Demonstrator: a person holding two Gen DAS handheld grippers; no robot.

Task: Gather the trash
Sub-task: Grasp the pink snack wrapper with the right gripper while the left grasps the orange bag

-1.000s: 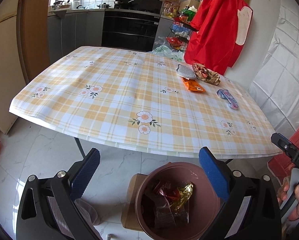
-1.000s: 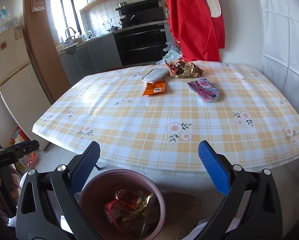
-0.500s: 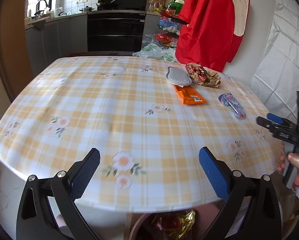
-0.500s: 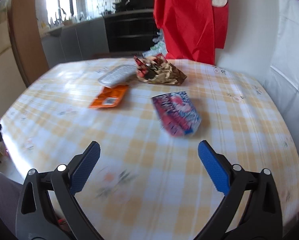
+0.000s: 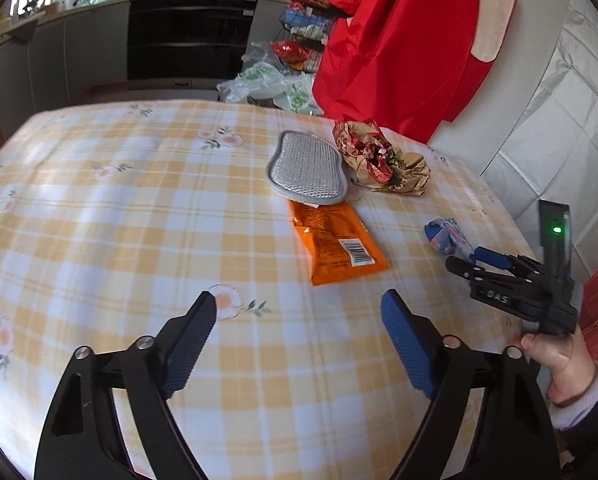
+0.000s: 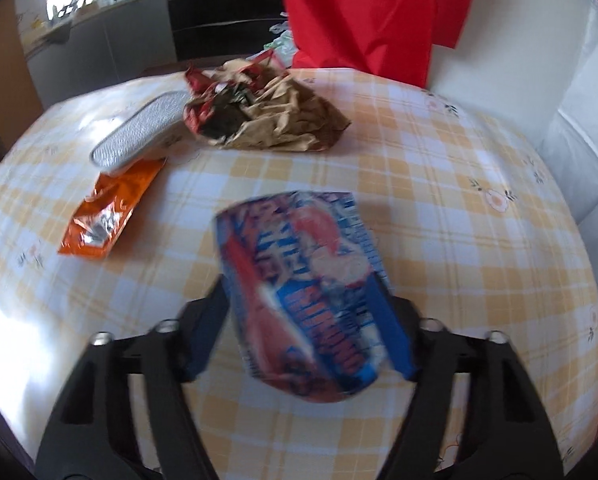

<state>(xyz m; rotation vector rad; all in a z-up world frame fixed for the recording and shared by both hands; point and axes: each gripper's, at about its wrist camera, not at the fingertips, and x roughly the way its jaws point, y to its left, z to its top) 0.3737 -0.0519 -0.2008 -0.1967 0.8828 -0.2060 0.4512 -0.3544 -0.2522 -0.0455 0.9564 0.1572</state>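
Observation:
A blue and red snack wrapper (image 6: 303,280) lies on the checked tablecloth (image 6: 459,220); it also shows in the left wrist view (image 5: 445,236). My right gripper (image 6: 299,336) is open with its fingers on both sides of the wrapper, and shows in the left wrist view (image 5: 465,260). An orange packet (image 5: 335,248) lies in front of my left gripper (image 5: 299,344), which is open and empty above the table. A crumpled brown and red bag (image 5: 379,160) and a silver mesh pad (image 5: 307,168) lie beyond.
A red garment (image 5: 403,40) hangs at the table's far right corner. White plastic bags (image 5: 267,88) lie behind the table's far edge. Dark kitchen cabinets (image 5: 187,32) stand at the back. A white padded wall (image 5: 559,128) runs along the right.
Both grippers have moved forward from above the bin to over the table. The right gripper has reached the blue and red wrapper and straddles it. The bin has left both views.

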